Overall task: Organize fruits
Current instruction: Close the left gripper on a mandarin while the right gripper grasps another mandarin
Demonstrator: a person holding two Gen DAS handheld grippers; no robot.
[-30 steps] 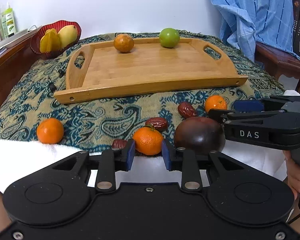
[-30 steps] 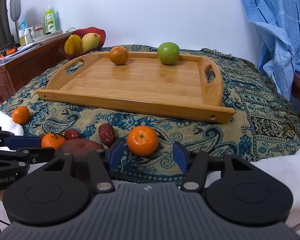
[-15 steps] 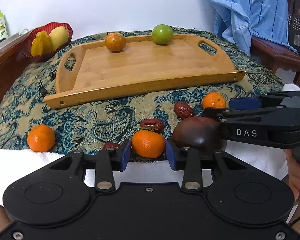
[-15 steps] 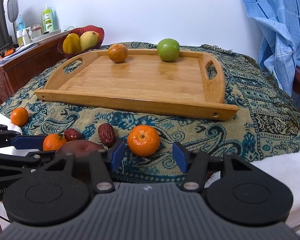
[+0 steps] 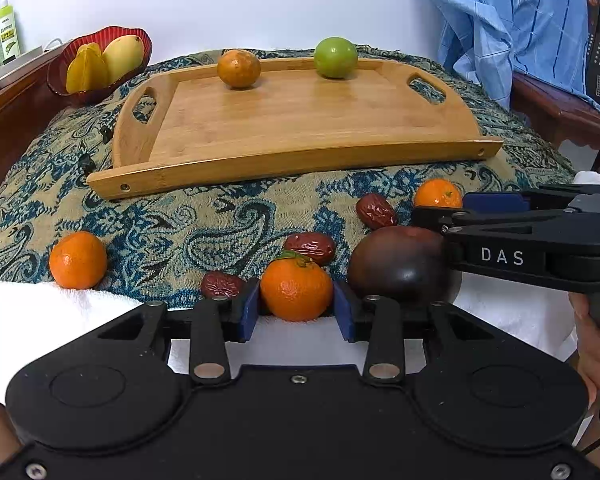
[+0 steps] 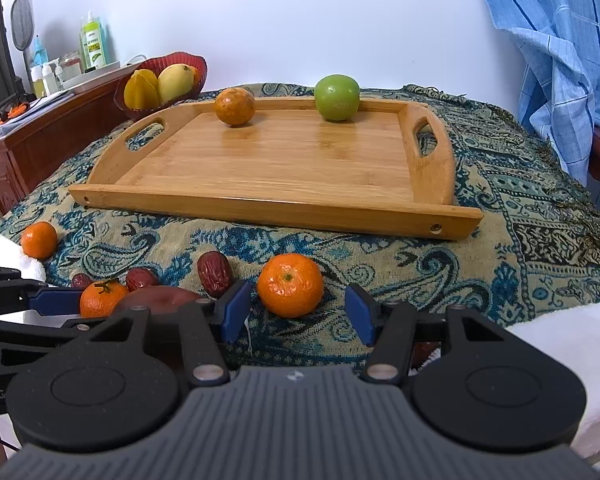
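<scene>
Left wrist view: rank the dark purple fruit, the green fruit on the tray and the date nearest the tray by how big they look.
1. dark purple fruit, clearly the largest in the frame, though it also lies nearest the camera.
2. green fruit, at the far edge of the wooden tray, so distance shrinks it.
3. date, smallest.

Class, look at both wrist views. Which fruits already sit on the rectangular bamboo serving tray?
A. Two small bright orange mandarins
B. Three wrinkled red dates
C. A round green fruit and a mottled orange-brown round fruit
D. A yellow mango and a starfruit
C: only the round green fruit and the mottled orange-brown round fruit rest on the rectangular bamboo serving tray, near its far edge.
</scene>
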